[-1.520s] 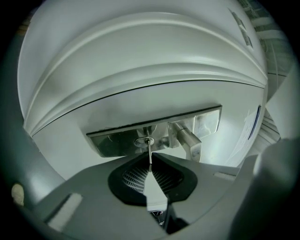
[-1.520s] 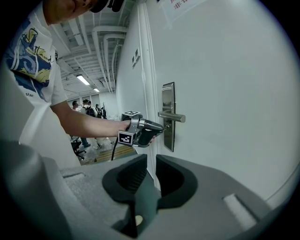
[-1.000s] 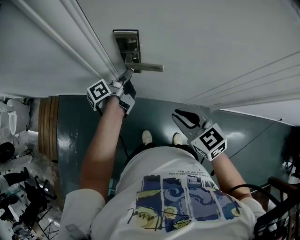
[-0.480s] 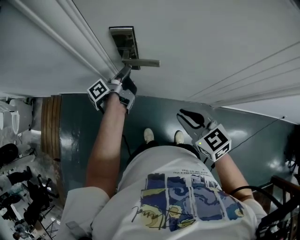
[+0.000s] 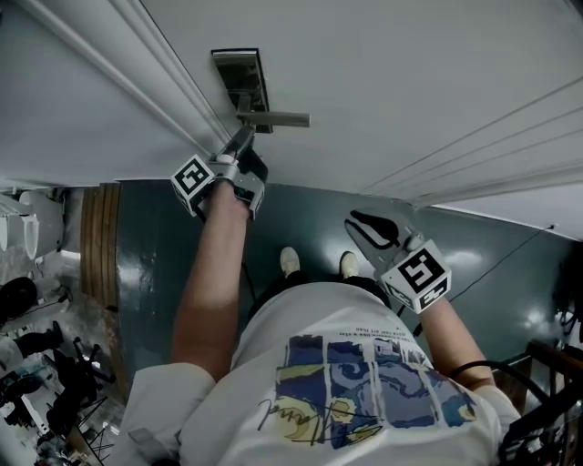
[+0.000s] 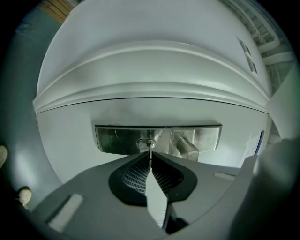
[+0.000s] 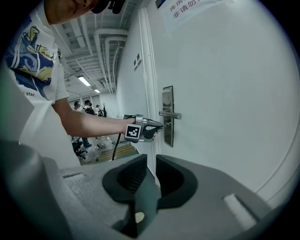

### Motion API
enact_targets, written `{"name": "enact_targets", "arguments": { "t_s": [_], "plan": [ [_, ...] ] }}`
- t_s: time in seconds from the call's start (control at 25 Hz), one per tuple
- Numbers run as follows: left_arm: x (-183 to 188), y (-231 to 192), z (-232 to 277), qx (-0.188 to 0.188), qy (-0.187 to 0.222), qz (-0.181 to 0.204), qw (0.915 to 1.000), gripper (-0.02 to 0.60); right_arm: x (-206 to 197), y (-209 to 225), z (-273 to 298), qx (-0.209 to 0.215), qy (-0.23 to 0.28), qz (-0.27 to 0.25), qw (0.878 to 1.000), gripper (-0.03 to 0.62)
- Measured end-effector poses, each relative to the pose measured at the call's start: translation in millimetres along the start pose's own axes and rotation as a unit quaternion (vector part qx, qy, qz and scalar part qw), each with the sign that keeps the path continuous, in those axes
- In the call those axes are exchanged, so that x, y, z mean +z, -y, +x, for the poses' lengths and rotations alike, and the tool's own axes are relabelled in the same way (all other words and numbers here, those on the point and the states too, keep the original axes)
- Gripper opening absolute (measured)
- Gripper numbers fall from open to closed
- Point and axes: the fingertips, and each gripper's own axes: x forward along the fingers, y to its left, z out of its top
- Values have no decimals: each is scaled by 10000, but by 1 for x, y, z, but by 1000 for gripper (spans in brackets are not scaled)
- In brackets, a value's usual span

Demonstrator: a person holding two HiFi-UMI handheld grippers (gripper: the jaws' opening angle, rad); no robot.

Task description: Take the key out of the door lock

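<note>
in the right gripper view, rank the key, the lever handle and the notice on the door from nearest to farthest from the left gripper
1. key, clamped in the left gripper jaws, at the lock.
2. lever handle, just above on the same plate.
3. notice, at the top of the door, clearly farthest.

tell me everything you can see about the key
The key shows only as a thin, pale metal sliver seen edge-on. Its tip sits in the oval keyhole of the shiny lock plate, beside the handle. Its near end is pinched between the jaws of the left claw, which is shut on it. Its head is hidden.
</note>
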Motion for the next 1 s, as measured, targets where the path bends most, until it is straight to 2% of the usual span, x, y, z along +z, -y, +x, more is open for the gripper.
{"name": "enact_targets", "arguments": {
  "t_s": [0.16,0.28,0.36,0.44,0.52,0.8,1.0],
  "plan": [
    [1,-1,-1,29,28,104,9999,19,0,0,-1,20,-29,7,10000,48],
    [-5,5,-3,-83,22,82,9999,18,0,3,-2,10,-41,23,10000,48],
    [-14,1,-22,-58,-28,114,9999,18,0,11,1,35,-21,47,10000,48],
    [-19,-19,-51,149,-22,184,9997,18,-1,19,5,111,-11,98,9999,48],
    [-21,-27,-75,174,45,275,9995,19,-6,13,9,233,-55,93,9997,48],
    [-64,18,-112,-212,6,343,9992,20,21,-27,5,741,27,-442,9963,48],
    [-79,29,-136,-302,89,431,9986,20,17,-39,14,990,116,-566,9934,48]
  ]
}}
